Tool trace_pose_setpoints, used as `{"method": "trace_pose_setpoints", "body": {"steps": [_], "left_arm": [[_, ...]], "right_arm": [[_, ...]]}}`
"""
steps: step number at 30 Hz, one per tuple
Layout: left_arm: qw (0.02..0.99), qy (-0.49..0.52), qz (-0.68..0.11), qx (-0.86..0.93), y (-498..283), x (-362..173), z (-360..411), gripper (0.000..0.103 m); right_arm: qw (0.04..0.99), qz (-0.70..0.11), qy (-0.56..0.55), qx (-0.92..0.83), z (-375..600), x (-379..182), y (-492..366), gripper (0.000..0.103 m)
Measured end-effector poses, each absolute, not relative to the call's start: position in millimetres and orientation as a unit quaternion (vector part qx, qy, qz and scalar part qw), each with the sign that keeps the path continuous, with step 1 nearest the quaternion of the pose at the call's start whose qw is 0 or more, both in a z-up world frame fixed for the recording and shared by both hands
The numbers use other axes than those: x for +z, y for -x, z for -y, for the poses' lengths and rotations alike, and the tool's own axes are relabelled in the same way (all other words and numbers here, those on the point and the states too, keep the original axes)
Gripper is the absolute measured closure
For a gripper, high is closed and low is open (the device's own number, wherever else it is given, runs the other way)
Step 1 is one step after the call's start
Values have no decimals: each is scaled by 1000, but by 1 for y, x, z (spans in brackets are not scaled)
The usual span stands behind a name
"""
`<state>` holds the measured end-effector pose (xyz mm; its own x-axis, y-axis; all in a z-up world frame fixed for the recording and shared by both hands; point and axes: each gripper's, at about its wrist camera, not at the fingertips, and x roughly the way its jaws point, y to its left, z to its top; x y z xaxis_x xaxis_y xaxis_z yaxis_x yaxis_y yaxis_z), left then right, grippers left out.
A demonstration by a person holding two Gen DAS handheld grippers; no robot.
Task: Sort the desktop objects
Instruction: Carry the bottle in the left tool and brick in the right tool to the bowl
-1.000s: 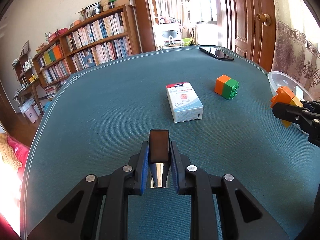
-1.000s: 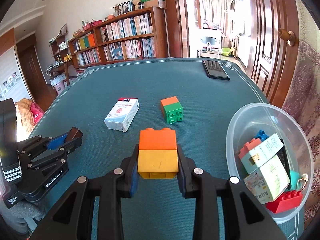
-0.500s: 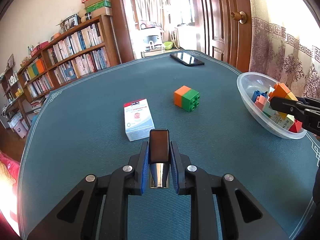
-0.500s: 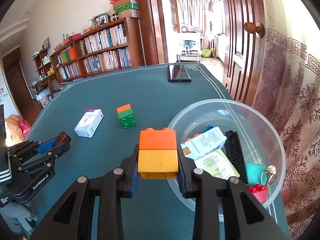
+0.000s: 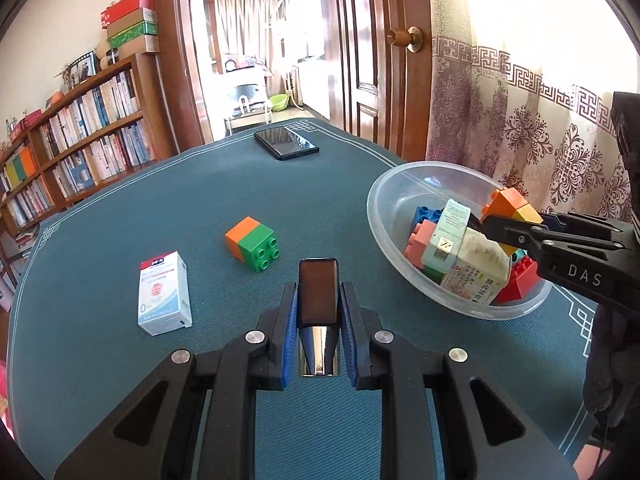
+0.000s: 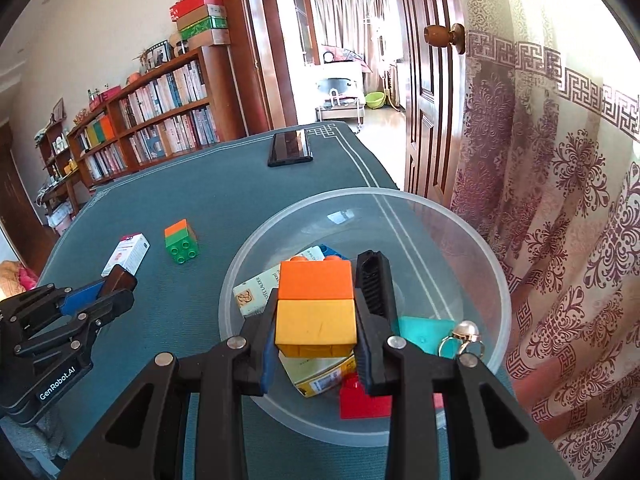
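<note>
My right gripper (image 6: 316, 320) is shut on an orange-and-yellow block (image 6: 316, 304) and holds it over the clear plastic bowl (image 6: 472, 240); the block (image 5: 510, 206) also shows in the left wrist view over the bowl (image 5: 384, 216). The bowl holds blocks, small boxes, a black comb (image 6: 374, 284) and a ring. My left gripper (image 5: 318, 312) is shut on a dark lighter with a silver base (image 5: 318, 300), above the table left of the bowl. An orange-and-green block (image 5: 250, 243) and a small white medicine box (image 5: 164, 298) lie on the teal table.
A black phone (image 5: 286, 142) lies at the table's far edge. A wooden door (image 5: 372, 48) and a patterned curtain (image 5: 540, 128) stand right of the table. Bookshelves (image 5: 80, 128) line the far left wall.
My right gripper has carried the orange-and-yellow block rightward from beside the bowl to over it. My left gripper has swung right with the lighter, toward the bowl.
</note>
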<state>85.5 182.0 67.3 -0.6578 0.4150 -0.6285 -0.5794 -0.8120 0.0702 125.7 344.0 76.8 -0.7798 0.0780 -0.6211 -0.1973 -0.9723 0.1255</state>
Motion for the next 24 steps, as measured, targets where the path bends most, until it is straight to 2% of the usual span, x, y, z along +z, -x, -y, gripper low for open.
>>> {"method": "trace_pose_setpoints", "body": {"steps": [10,24], "left_arm": [[334,284,-143,887,-91,85,-232,81],[405,306,-115,854,-74,89,-278,81]], "right_arm": [[103,-105,317,937,-375,81,-130,68],[130,-122,322,930,-402,75,-133,68]]}}
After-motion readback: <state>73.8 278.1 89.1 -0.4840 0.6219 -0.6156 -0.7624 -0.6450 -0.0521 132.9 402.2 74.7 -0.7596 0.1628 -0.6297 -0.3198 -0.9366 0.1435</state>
